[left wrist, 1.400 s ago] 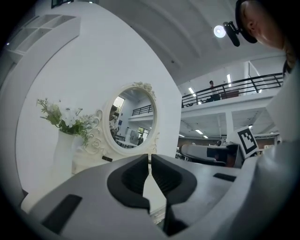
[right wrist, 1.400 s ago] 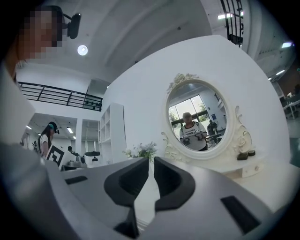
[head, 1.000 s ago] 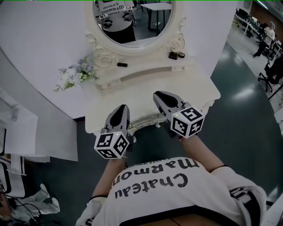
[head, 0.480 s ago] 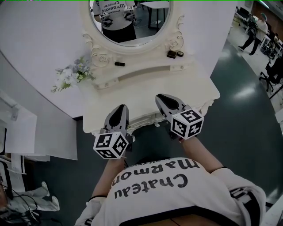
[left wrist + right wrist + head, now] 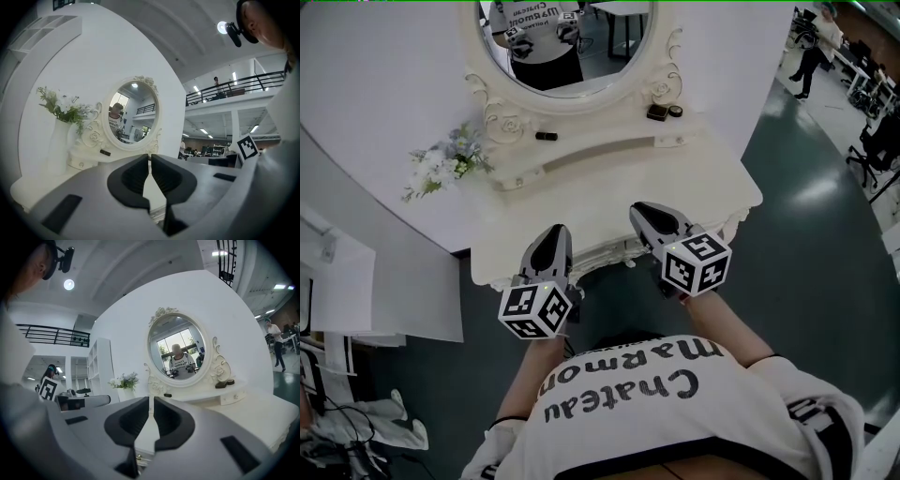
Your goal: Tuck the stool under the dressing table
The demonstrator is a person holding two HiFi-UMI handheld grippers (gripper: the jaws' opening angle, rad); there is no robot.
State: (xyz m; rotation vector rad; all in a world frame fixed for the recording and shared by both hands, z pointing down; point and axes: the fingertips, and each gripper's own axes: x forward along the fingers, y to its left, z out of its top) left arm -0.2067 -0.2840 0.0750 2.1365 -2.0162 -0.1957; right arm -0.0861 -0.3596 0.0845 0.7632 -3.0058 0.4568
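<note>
**Stool out of sight, both jaws clenched on nothing**

Stool first: I cannot find it in any view. In the head view a dark sliver shows just above my shirt, between my forearms. It may be the seat, but I cannot tell. If the stool is there, it sits low and close to my body, below both sets of jaws and on my side of the bench's front edge.

The bench [image 5: 712, 187] is right in front of me, and its carved front edge runs under my two tools. My left gripper [image 5: 551, 242] lies over that edge with its jaws pressed together. Only a thin slit shows between the pads, and nothing is in it. My right gripper [image 5: 645, 212] reaches a little further over the bench top. Its jaws are clenched and empty too, and pale bench shows through the gap.

My guess is that this is either the lead-in to the push or the moment after it, because I grip nothing and touch no stool. If the stool is not yet under, the next move is to bring the jaws down to the seat. Then I push it straight in beneath the apron and between the legs, without catching the carved trim.

Further back stand the oval mirror [image 5: 567, 47], the flowers [image 5: 441, 164] at the left, and a few small dark items [image 5: 656, 112] on the raised shelf.
</note>
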